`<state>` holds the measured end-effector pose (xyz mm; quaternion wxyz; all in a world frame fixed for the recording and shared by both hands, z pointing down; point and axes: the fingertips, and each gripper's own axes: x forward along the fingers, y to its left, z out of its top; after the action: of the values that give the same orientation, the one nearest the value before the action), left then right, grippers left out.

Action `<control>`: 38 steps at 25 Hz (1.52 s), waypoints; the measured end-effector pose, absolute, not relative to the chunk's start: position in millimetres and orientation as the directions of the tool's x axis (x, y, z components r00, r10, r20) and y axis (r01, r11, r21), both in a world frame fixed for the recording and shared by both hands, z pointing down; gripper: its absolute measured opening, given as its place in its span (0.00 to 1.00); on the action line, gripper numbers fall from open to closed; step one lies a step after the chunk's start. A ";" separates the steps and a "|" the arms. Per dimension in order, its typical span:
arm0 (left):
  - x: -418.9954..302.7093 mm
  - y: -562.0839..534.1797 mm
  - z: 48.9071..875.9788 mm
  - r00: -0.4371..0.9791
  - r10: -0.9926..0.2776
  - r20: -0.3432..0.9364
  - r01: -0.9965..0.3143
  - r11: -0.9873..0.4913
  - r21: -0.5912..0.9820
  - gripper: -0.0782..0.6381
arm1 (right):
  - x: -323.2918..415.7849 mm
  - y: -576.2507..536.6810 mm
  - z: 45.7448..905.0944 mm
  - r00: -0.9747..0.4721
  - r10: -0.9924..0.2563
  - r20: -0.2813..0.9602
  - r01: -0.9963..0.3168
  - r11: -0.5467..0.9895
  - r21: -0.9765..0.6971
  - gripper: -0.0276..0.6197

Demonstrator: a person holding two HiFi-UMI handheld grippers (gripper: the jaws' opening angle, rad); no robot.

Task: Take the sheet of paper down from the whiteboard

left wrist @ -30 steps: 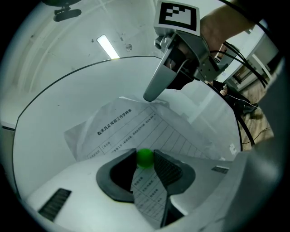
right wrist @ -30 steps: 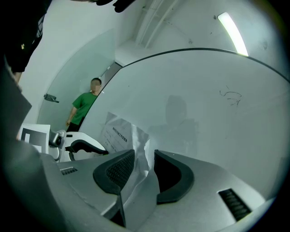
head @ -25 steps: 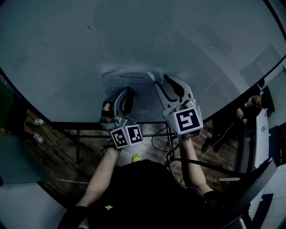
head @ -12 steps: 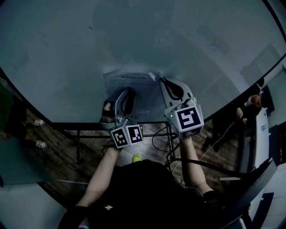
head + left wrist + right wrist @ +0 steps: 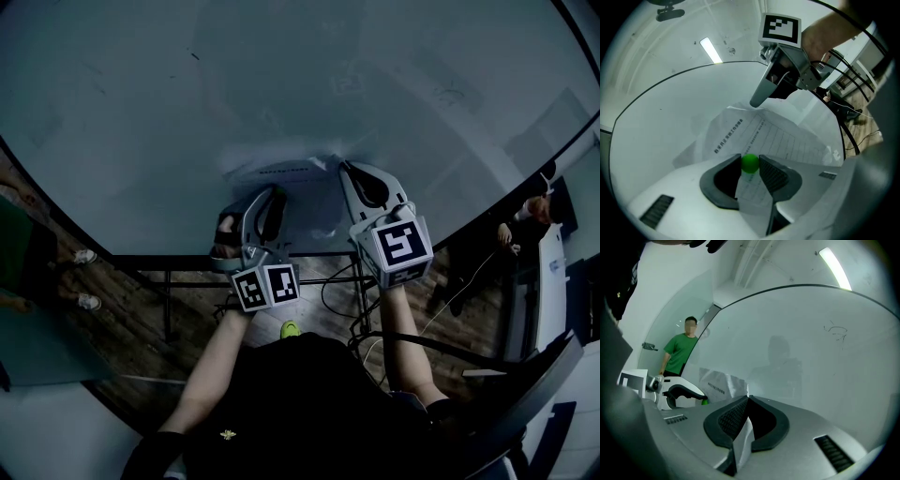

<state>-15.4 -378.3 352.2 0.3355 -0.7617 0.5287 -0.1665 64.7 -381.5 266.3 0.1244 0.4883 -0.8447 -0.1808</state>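
Note:
A printed sheet of paper [image 5: 305, 202] hangs low on the whiteboard [image 5: 187, 94], and its top edge bows off the board. My left gripper [image 5: 750, 160] is shut on a round green magnet [image 5: 750, 164] that sits on the sheet's lower part [image 5: 783, 136]. My right gripper [image 5: 747, 399] has just been closing, and a strip of the sheet [image 5: 744, 439] is now pinched between its pads. In the head view it [image 5: 345, 171] grips the sheet's upper right corner, with the left gripper [image 5: 272, 194] lower and to the left.
Below the board are its dark stand bars [image 5: 169, 300] and loose cables [image 5: 342, 291] on a wooden floor. A person in a green shirt [image 5: 679, 352] stands beyond the board's left end. Another person [image 5: 530, 216] is at the far right.
The right gripper's jaws have closed on the sheet's upper right corner. The sheet's top edge has come off the board and sunk a little. The left gripper has stayed put.

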 end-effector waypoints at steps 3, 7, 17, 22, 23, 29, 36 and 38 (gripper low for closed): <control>-15.6 -373.1 356.0 0.393 -0.915 -0.094 -0.691 -0.227 -0.686 0.30 | 64.5 -380.8 270.9 -0.487 -0.872 0.044 -0.785 0.459 0.417 0.07; -22.2 -364.6 356.9 0.396 -0.913 -0.093 -0.689 -0.229 -0.688 0.30 | 59.9 -376.1 274.6 -0.490 -0.870 0.053 -0.785 0.467 0.406 0.07; -29.3 -352.5 355.9 0.413 -0.906 -0.091 -0.679 -0.240 -0.694 0.30 | 51.2 -363.4 276.3 -0.497 -0.866 0.055 -0.787 0.476 0.393 0.07; -34.7 -344.0 357.7 0.426 -0.901 -0.079 -0.674 -0.258 -0.692 0.30 | 49.0 -353.0 280.6 -0.491 -0.870 0.051 -0.797 0.472 0.376 0.07; -35.6 -342.6 358.2 0.430 -0.900 -0.076 -0.674 -0.263 -0.691 0.30 | 47.6 -350.5 281.2 -0.491 -0.869 0.053 -0.798 0.474 0.372 0.07; -36.4 -339.0 359.3 0.458 -0.887 -0.058 -0.663 -0.297 -0.687 0.30 | 45.7 -343.5 286.7 -0.473 -0.878 0.069 -0.816 0.466 0.341 0.07; -37.7 -326.4 366.2 0.483 -0.875 -0.030 -0.653 -0.338 -0.677 0.30 | 45.0 -327.7 298.3 -0.455 -0.884 0.104 -0.832 0.464 0.304 0.07; -36.6 -324.3 367.1 0.487 -0.873 -0.029 -0.652 -0.341 -0.677 0.30 | 45.1 -324.7 301.4 -0.458 -0.882 0.109 -0.832 0.469 0.298 0.07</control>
<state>-36.6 -324.3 367.1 0.3202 -0.8004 0.4763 -0.1728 45.1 -324.7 301.4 0.1245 0.5053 -0.8479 -0.1013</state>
